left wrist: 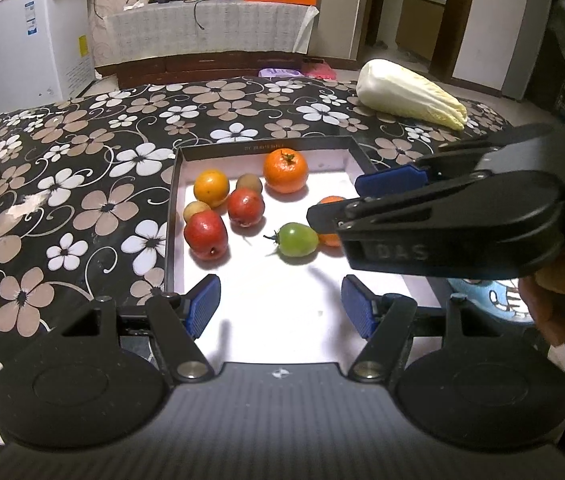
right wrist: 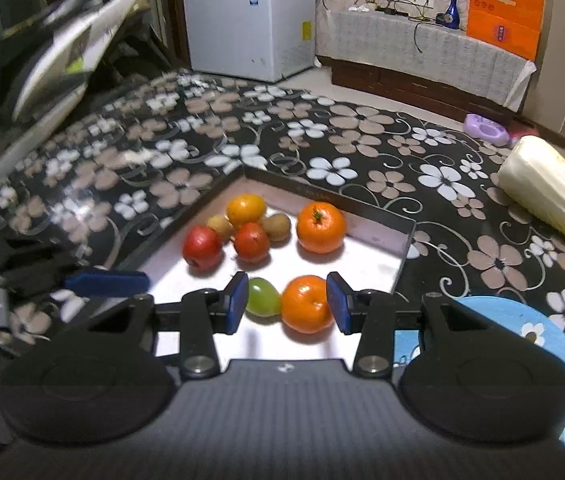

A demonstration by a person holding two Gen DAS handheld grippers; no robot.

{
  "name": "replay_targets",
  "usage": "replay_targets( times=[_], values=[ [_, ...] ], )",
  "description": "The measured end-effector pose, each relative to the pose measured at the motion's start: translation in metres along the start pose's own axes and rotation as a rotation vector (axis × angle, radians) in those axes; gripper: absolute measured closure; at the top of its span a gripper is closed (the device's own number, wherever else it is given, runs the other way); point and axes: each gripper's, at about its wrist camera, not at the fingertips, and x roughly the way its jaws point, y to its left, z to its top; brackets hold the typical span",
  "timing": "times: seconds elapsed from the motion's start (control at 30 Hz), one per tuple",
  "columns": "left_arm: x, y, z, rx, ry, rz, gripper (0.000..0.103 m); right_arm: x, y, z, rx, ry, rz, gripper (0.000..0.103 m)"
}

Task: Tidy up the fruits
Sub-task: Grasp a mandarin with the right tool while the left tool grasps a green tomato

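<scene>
A black-rimmed tray (left wrist: 173, 216) with a white floor holds several fruits. At its far side lie a big orange (left wrist: 285, 171), a yellow-orange fruit (left wrist: 211, 188), two red apples (left wrist: 245, 207) and small brownish fruits. My left gripper (left wrist: 280, 306) hangs open over the tray's near end with nothing between its blue pads. My right gripper (right wrist: 288, 304) comes in from the right, open. In its own view a green tomato (right wrist: 262, 298) and an orange (right wrist: 307, 304) lie in the gap between its pads. I see no pad pressing on either.
A napa cabbage (left wrist: 410, 96) lies on the floral tablecloth (left wrist: 82, 184) beyond the tray's right corner. A light blue plate (right wrist: 522, 320) sits right of the tray. A white freezer (right wrist: 250, 20) and a low cabinet stand behind the table.
</scene>
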Motion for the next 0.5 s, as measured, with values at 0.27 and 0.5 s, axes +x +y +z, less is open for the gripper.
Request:
replay_targets(
  times=[0.27,0.5],
  values=[
    [0.0,0.006,0.0,-0.012,0.002,-0.005,0.031,0.02,0.004,-0.003,-0.063,0.06,-0.066,0.059],
    [0.0,0.008,0.0,-0.018,0.006,-0.007,0.031,0.023,-0.001,-0.001,-0.037,0.064,-0.064,0.059]
  ],
)
